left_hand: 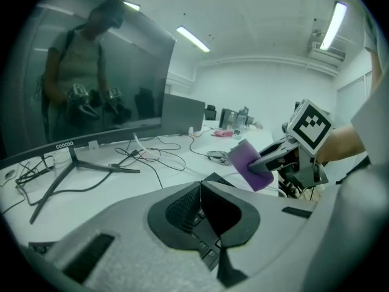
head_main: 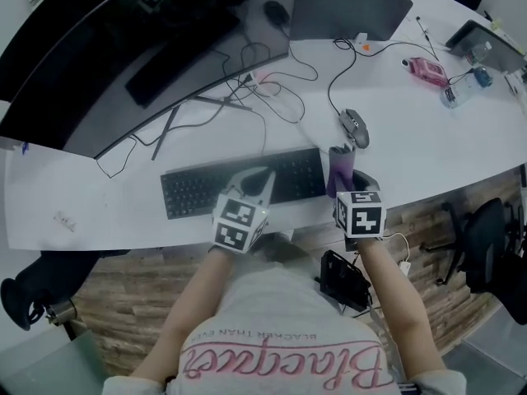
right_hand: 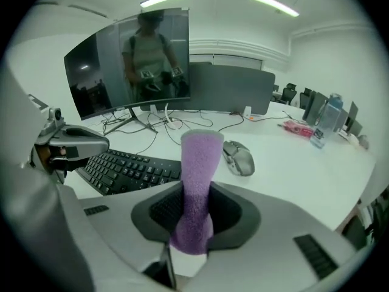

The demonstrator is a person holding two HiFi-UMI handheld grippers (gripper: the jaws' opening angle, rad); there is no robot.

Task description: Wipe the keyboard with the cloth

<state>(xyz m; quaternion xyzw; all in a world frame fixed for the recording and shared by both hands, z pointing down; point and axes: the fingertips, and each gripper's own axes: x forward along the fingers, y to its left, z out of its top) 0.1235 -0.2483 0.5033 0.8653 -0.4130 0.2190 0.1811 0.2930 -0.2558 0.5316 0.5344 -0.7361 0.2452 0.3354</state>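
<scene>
Clamping cloth [right_hand: 199, 163], right gripper [right_hand: 194, 219]; shirt [head_main: 280, 337] print "BLACKER THAN EVER".

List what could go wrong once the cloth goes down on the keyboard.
1. The cloth sticks up as a narrow strip from the right gripper; it may slip or touch few keys.
2. The left gripper, jaws together, sits over the middle of the keyboard, in the wipe's path.
3. The mouse lies near the keyboard's right end and could get knocked.
</scene>
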